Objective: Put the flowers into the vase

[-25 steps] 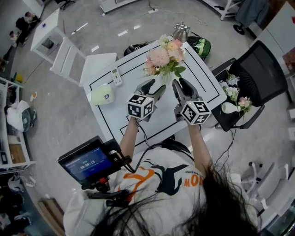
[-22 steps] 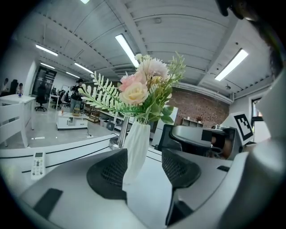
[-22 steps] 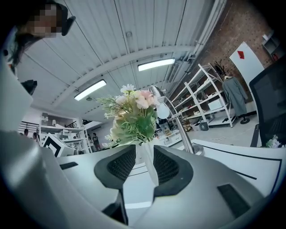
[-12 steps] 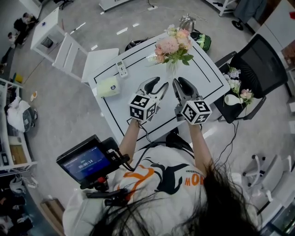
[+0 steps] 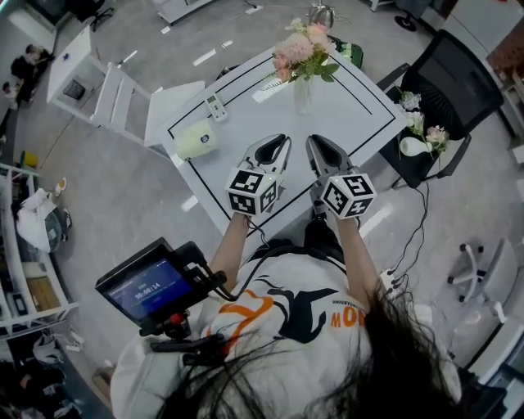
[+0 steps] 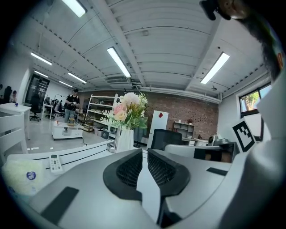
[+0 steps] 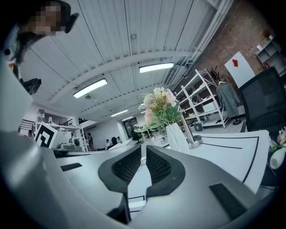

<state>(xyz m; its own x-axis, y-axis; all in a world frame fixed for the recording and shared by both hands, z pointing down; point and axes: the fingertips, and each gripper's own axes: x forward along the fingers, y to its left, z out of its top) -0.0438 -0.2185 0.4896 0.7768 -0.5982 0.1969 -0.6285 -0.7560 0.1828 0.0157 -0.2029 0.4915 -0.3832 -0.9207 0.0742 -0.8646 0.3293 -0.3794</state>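
Note:
A bouquet of pink and cream flowers (image 5: 303, 51) stands upright in a clear vase (image 5: 304, 94) near the far edge of the white table (image 5: 360, 110). Both grippers hover side by side over the table's near half, well short of the vase. My left gripper (image 5: 278, 143) and right gripper (image 5: 316, 144) are closing, jaws almost together, with nothing between them. In the left gripper view, the vase (image 6: 124, 138) and flowers (image 6: 128, 108) rise beyond the gripper (image 6: 144, 151). The right gripper view has the vase (image 7: 177, 136) and flowers (image 7: 160, 106) beyond that gripper (image 7: 144, 150).
A remote control (image 5: 215, 106) and a pale rounded box (image 5: 197, 141) lie on the table's left part. A metal kettle (image 5: 321, 15) sits behind the far edge. At the right, a black chair (image 5: 463, 78) holds more flowers (image 5: 419, 131). A white side desk (image 5: 176, 102) stands at the left.
Both grippers have drawn back from the vase toward the table's near edge, and their jaws have closed from wide apart. The bouquet stays in the vase.

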